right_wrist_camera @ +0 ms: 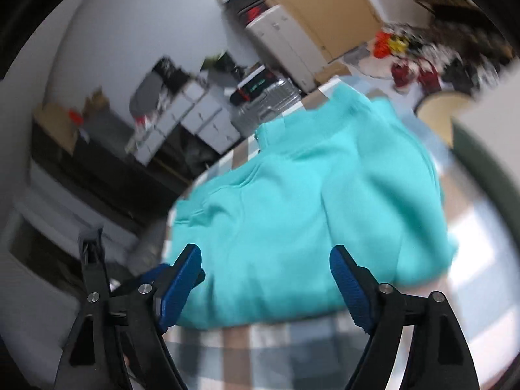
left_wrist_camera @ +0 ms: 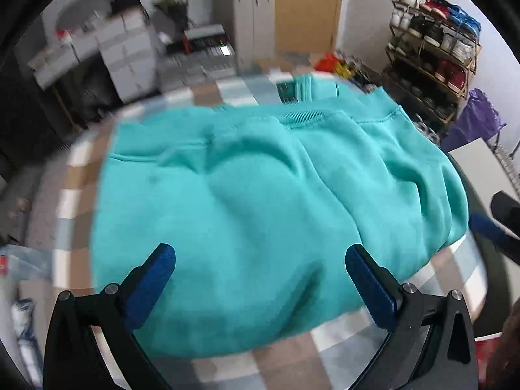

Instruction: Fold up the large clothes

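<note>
Here the turquoise sweatshirt (left_wrist_camera: 260,195) lies folded on the checked tabletop (left_wrist_camera: 292,360). Left hand-held gripper (left_wrist_camera: 260,279) and right hand-held gripper (right_wrist_camera: 265,279) hover above its near edge, jaws apart, empty: probably released for the next fold.

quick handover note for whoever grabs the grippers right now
Left gripper: open, nothing between the pads, over the near edge of the sweatshirt.
Right gripper: open, empty, at the same edge.
Sweatshirt: teal, lies in a folded bundle on the checked tablecloth, free of both grippers.
Done: several folds, judging by the layers.
Left: check the shape, probably one more fold or smoothing.
</note>
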Demonstrator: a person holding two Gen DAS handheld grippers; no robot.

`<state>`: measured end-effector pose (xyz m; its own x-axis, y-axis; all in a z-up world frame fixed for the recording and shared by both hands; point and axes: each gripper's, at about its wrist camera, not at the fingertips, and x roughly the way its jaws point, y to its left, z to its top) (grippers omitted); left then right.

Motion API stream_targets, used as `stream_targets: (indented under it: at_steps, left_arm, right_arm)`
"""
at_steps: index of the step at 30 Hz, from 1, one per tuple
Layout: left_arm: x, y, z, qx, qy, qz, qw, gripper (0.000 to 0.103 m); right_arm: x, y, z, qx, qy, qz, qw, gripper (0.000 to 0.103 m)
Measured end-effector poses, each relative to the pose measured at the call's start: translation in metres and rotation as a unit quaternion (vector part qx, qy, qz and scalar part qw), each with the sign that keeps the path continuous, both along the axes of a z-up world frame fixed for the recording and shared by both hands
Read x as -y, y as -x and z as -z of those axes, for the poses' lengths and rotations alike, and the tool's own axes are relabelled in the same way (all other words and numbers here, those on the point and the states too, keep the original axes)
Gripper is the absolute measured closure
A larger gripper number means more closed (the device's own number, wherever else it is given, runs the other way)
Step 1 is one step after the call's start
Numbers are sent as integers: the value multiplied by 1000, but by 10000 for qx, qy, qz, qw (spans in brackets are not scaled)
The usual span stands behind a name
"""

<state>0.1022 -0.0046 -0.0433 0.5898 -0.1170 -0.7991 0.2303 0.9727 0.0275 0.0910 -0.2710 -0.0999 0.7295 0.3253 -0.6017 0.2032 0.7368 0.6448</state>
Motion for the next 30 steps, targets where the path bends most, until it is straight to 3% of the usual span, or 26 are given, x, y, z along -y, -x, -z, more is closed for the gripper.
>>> stream_targets:
  at_steps: [4, 8, 11, 14, 20, 25, 30]
  left_arm:
    - [-11, 8, 2, 218, -15, -162, 9996, 1]
    - [-28, 8, 8, 464, 176, -572, 9971, 1]
    - [-35, -1, 25, 443, 535, -535, 9961, 1]
    - [-33, -24, 41, 170, 171, -525, 9983, 1]
    - [-32, -46, 50, -51, 296, -448, 9985, 1]
    - [-27, -53, 56, -145, 296, -492, 9982, 1]
    - [-37, -62, 65, -428, 685, -708, 9942, 1]
  right_arm:
    - [11, 21, 30, -74, -808, 424, 9958, 20]
    - [21, 24, 55, -426, -1105, 769, 9900, 20]
    - [28, 24, 62, -369, -1120, 934, 9886, 16]
    - [33, 30, 66, -407, -1356, 1135, 9834, 11]
    - [36, 22, 73, -610, -1116, 1398, 9820, 10]
    - [41, 2, 89, -713, -1388, 1584, 9750, 9]
    - [36, -32, 91, -730, -1239, 1549, 9774, 9]
